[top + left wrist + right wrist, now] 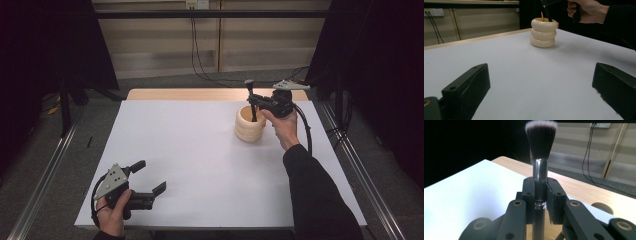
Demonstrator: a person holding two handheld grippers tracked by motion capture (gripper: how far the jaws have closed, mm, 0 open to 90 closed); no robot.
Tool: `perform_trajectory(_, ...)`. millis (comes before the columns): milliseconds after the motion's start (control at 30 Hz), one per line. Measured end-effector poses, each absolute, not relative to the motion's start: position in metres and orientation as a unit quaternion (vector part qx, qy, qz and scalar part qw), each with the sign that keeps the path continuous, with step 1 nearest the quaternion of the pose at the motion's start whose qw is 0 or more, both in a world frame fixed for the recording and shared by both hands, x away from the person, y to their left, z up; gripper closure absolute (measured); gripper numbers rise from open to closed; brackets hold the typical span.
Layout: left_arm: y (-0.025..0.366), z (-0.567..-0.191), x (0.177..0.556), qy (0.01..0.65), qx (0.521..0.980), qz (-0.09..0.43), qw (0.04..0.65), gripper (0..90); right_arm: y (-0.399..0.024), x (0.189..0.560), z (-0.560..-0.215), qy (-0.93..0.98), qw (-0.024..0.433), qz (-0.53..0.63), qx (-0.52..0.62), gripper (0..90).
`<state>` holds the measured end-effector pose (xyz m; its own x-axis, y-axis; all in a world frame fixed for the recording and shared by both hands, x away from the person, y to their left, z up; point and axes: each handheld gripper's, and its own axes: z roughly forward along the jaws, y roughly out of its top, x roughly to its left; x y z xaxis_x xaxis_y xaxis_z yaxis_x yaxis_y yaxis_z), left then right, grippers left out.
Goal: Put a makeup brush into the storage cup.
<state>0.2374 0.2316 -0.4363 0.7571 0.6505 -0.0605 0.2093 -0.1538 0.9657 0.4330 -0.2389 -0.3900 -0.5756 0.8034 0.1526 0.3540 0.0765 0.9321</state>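
Makeup brush (541, 157): upright, bristles up, dark head with a pale tip, shiny metal ferrule below it. The right gripper (541, 192) pinches it, both jaw pads pressed flat against the ferrule and upper handle, one on each side. In the high view the same brush (249, 89) stands over a cream holder (249, 124) built of three stacked rings, its handle running down into the holder's mouth. The right gripper (257, 102) sits just above the holder's rim, held in the person's right hand (284, 127).

The holder stands on the white table (200, 150), towards the far right part of the surface. In the left gripper view the holder (543, 32) shows a thin orange stick rising inside it beside the dark handle; what that stick is cannot be told.

Left gripper (150, 177): near the front left corner of the table, held low in the left hand (114, 210), jaws spread wide, nothing between them. It lies well apart from the holder.
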Motion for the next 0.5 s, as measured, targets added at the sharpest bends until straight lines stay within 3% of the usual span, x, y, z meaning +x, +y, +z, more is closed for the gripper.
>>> perform_trajectory(500, 0.231, -0.436, 0.237, 0.299, 0.730, 0.189, 0.585, 1.7, -0.243, 0.431, -0.404, 0.708, 0.198, 0.536, 0.416, 77.9)
